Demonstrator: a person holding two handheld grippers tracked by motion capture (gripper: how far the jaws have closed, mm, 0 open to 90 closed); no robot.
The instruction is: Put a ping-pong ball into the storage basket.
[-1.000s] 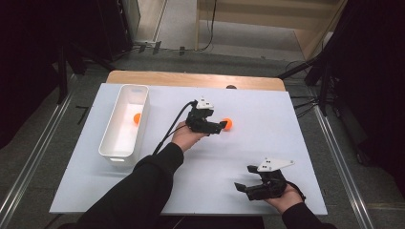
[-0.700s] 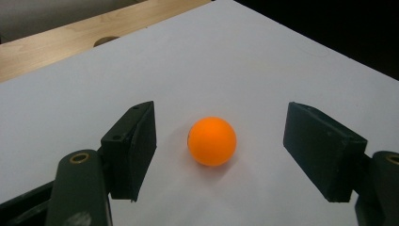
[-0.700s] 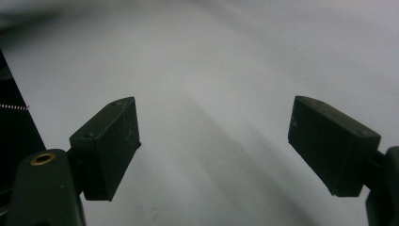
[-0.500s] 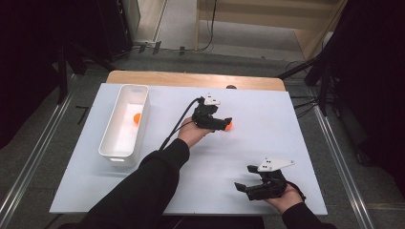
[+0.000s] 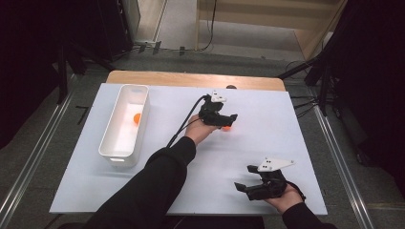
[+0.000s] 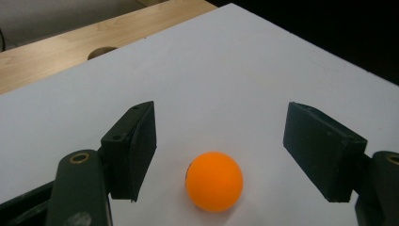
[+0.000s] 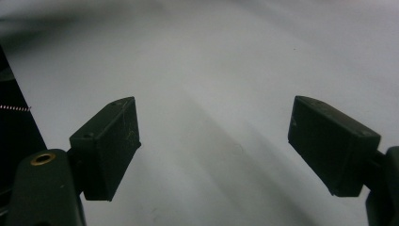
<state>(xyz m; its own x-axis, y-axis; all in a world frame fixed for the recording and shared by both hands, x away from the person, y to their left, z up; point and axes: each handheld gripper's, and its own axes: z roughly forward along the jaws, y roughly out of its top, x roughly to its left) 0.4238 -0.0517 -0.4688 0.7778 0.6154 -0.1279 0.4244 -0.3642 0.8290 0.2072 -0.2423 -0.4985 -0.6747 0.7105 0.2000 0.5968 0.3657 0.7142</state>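
— Straddling the ball [image 6: 214, 181] like that, what were the left tongs [image 6: 221, 150] up to?

— By my reading they were lined up for a pick. The jaws stood apart on either side of the orange ball, with a clear gap to each pad, so nothing was gripped yet. The ball sat on the white table [image 5: 267, 143], just past its middle toward one o'clock, and the tongs came at it low, so that closing would have caught it at its widest part.

— And the right tongs [image 7: 214, 150]?

— Parked near the five o'clock corner in the high view, jaws wide, with bare table between them. They held nothing and were probably just kept out of the way.

— Why the white bin [image 5: 125, 125] over at nine o'clock?

— It looked like the place to drop things. One orange ball in the bin [image 5: 137, 119] already lay toward its far end.

— So the count?

— Two balls, one in the bin and one loose on the table. One bin. Two pairs of tongs, one per hand, and both empty.
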